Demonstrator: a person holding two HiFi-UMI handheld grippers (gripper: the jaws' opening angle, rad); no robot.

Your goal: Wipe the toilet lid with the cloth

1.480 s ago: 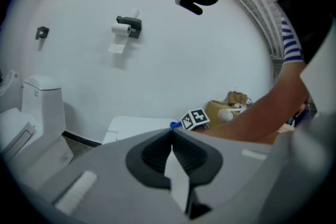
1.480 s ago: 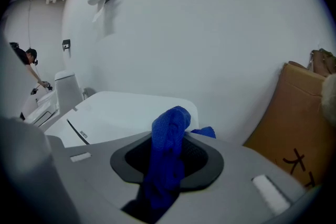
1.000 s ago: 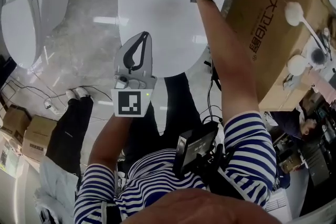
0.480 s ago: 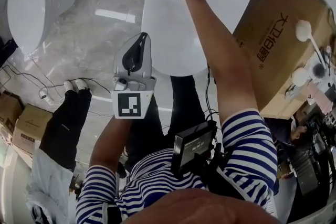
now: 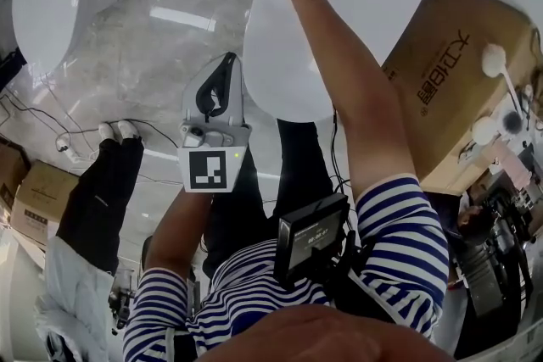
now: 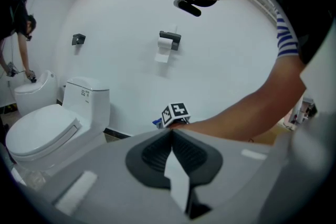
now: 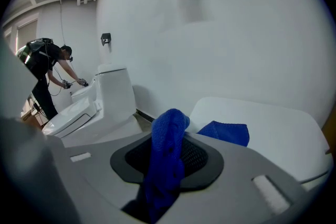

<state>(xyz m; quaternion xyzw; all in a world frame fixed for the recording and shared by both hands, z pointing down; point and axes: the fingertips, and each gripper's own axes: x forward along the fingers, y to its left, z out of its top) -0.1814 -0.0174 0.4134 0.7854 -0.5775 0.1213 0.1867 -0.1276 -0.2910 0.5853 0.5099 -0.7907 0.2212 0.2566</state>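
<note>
While the right gripper [image 7: 169,131] pinches the blue cloth [image 7: 165,170] trailing onto the toilet lid [image 7: 273,128], left gripper [image 6: 171,135] closed tight, empty

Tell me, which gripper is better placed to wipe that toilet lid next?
Likely the right gripper. Its jaws are shut on the blue cloth, and its arm reaches out over the white toilet lid. The left gripper is shut on nothing and sits back, beside the lid.

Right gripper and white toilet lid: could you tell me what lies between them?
A blue cloth, shut in the right gripper, trailing onto the white lid: right gripper view.
</note>
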